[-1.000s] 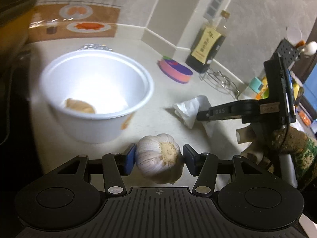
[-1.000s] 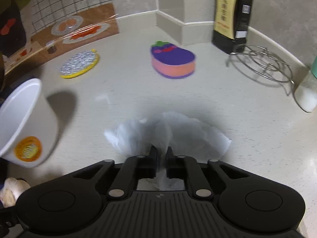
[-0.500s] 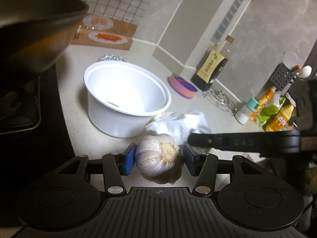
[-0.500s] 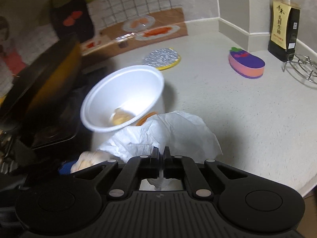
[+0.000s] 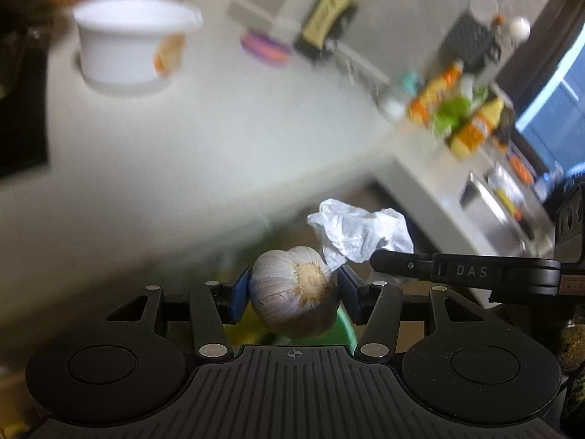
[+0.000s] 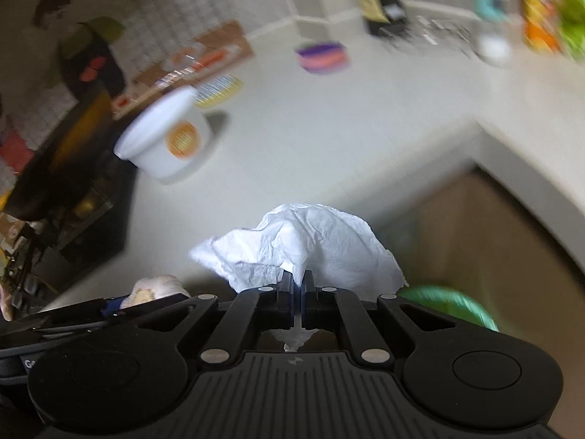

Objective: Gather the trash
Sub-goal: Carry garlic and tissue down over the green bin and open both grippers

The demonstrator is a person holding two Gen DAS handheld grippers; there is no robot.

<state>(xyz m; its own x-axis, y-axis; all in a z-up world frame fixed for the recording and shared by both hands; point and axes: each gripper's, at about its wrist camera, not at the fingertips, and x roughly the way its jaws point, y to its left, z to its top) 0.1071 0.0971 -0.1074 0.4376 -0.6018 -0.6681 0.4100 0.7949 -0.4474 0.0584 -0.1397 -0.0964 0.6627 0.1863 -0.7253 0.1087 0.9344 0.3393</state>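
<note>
While both views are smeared by motion blur, the left gripper (image 5: 294, 287) is seen with its jaws clamped on a garlic bulb (image 5: 292, 291), the blue pads pressing either side of it and the root end facing the camera. Just beside it to the right, the right gripper (image 6: 299, 285) has its jaws pinched nearly together on a crumpled white tissue (image 6: 310, 248), which billows out ahead of the fingertips. In the left wrist view the same tissue (image 5: 360, 232) hangs off the tip of the right gripper's black finger (image 5: 464, 274), close to the garlic and slightly beyond it. Both held items are in the air, off the pale table (image 5: 204, 117) and past its front edge, over something green (image 6: 453, 307) that shows below each gripper; what it is cannot be told from the blur. Well back on the table stands a white disposable bowl (image 5: 129, 42) with an orange label, near the dark stove area at the left. Farther off, near the wall, lie a purple-and-pink eggplant-shaped sponge (image 6: 321, 56) and a dark sauce bottle (image 5: 325, 25) with a yellow label. A cluster of orange, yellow and green packages (image 5: 457, 113) crowds the far right of the table.
</note>
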